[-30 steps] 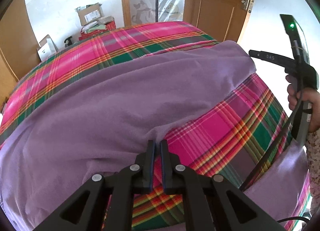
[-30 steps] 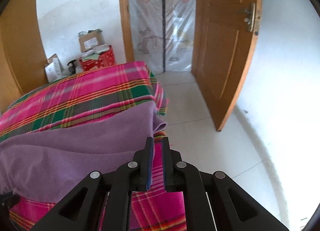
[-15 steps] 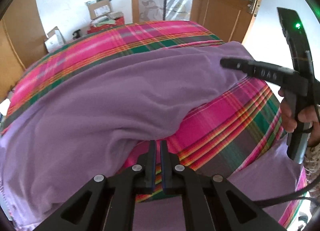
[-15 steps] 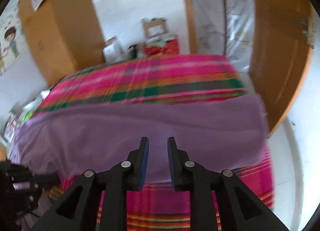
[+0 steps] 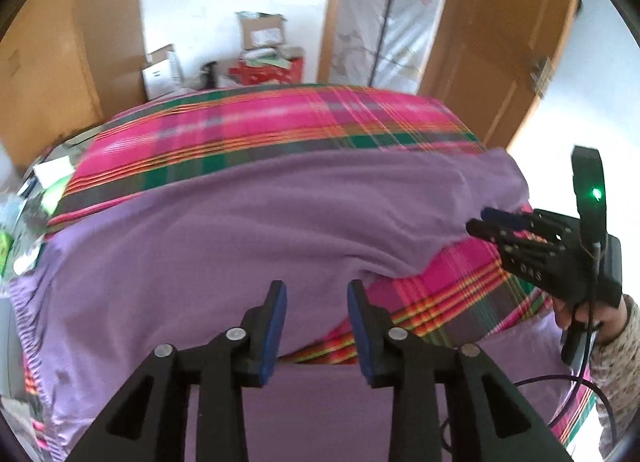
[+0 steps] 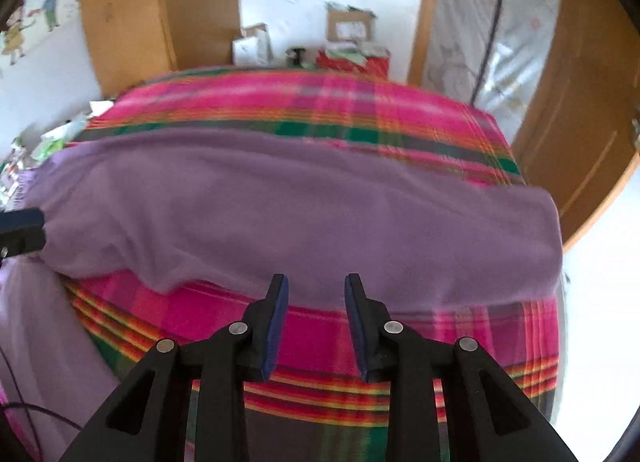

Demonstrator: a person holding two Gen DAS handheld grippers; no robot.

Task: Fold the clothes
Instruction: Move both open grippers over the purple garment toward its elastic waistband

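Observation:
A large purple cloth [image 5: 256, 230] lies spread across a bed with a pink, green and orange plaid cover [image 5: 280, 130]. My left gripper [image 5: 316, 290] stands open just above the cloth's near folded edge, with nothing between its fingers. In the left wrist view my right gripper [image 5: 486, 222] hovers open at the cloth's right end, held by a hand [image 5: 576, 310] in a patterned sleeve. From the right wrist view my right gripper [image 6: 316, 286] is open over the purple cloth [image 6: 304, 206] where its near edge meets the plaid cover [image 6: 320, 326]. The left gripper's fingertips [image 6: 20, 230] show at the left edge.
Cardboard boxes [image 5: 260, 32] and a red box [image 5: 268, 70] stand on the floor past the bed's far end. A wooden door [image 5: 500, 62] stands open at the right, a wooden cabinet [image 6: 128, 14] at the left. Clutter [image 5: 24, 198] lies by the bed's left side.
Both grippers were shut a second ago and now stand open. The right gripper swung left from the bed's corner to face the cloth. The cloth has dropped flat on the bed.

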